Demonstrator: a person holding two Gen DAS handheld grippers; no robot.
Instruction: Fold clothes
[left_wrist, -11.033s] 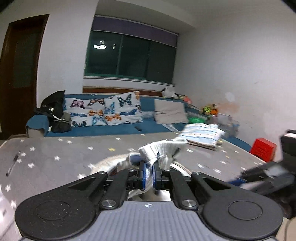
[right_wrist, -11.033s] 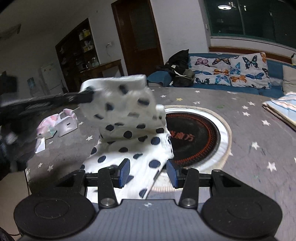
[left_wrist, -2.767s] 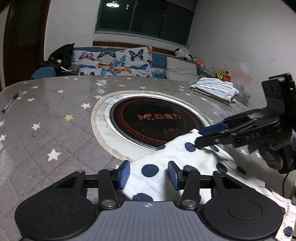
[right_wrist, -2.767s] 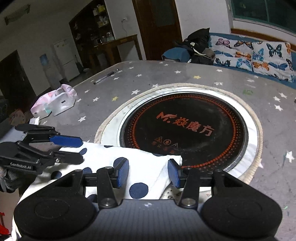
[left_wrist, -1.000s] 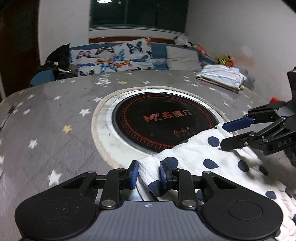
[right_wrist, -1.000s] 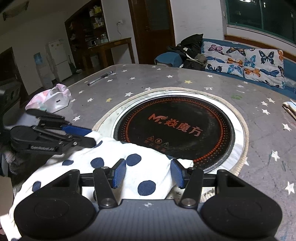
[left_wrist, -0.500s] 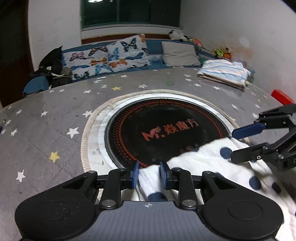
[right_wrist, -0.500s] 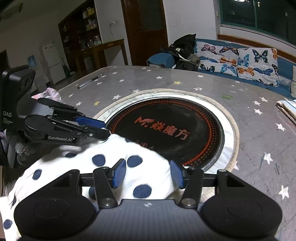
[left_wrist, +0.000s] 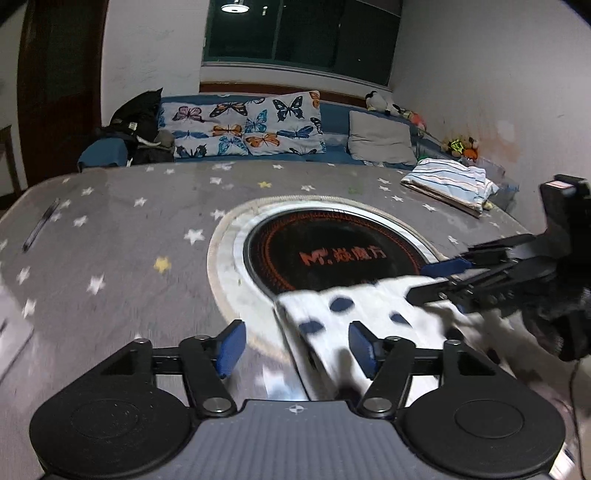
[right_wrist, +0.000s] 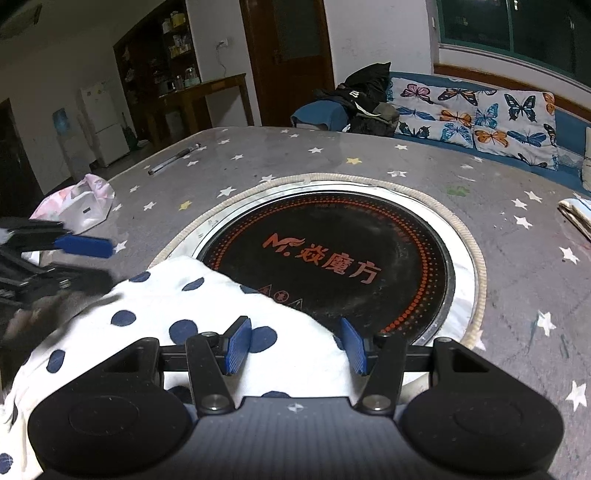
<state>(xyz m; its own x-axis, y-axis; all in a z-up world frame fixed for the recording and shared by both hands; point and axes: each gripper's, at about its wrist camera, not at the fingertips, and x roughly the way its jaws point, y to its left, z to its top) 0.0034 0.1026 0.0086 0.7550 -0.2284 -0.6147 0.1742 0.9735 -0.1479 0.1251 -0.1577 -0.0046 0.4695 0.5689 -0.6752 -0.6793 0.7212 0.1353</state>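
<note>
The polka-dot garment (right_wrist: 207, 317) lies at the near edge of the star-printed table (right_wrist: 517, 236), its far fold overlapping the near rim of the round black cooktop (right_wrist: 332, 254) set in the table's middle. Half a second ago the left gripper (left_wrist: 295, 347) was pinched on the garment's left corner; now its jaws have just been opening and stand well apart, the blue pads clear of the cloth. The released corner lies between them, nearer the right pad, and the left-wrist view is blurred with motion. The gripper also sits higher and further back than before, so more bare table shows in front of it.

The right gripper (right_wrist: 295, 345) is unchanged from a second ago: jaws parted about halfway, hovering over the garment's right part. Cloth lies between and under the fingers; the right pad looks close to the fabric's edge, but I cannot tell whether it touches. Seen from the left wrist, this gripper's dark fingers reach over the garment from the right.

A folded striped cloth (left_wrist: 447, 184) rests at the table's far right edge, a pen (right_wrist: 173, 158) near the far left edge, and a pink-and-white bag (right_wrist: 77, 203) at the left edge.
</note>
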